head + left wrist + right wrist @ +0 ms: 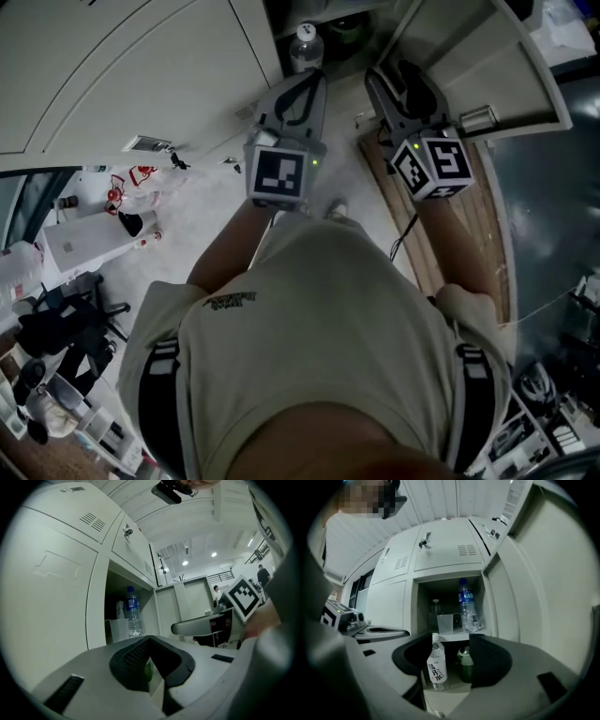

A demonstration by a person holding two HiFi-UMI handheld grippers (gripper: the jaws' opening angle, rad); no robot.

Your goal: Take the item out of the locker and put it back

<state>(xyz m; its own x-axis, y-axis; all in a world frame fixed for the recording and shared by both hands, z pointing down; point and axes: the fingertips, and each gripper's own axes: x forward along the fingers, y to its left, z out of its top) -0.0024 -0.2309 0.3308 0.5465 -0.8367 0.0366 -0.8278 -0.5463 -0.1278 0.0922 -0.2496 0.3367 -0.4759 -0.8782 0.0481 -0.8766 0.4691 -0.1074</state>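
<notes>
Bottle [436, 664]: white label, dark Chinese characters; right claw [451, 638] parted.

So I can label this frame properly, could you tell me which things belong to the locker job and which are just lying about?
Job, likely: locker, white-label bottle, open right gripper.
Lying about: cup, blue-label bottle, green container, white box.

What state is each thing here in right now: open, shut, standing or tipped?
Left gripper: jaws shut.
Right gripper: jaws open, gripping nothing.
Locker door: swung open.
Tall bottle: upright, capped, upper shelf.
Cup: upright beside it.
Small bottle: upright, capped, lower shelf.
Green container: upright beside the small bottle.
</notes>
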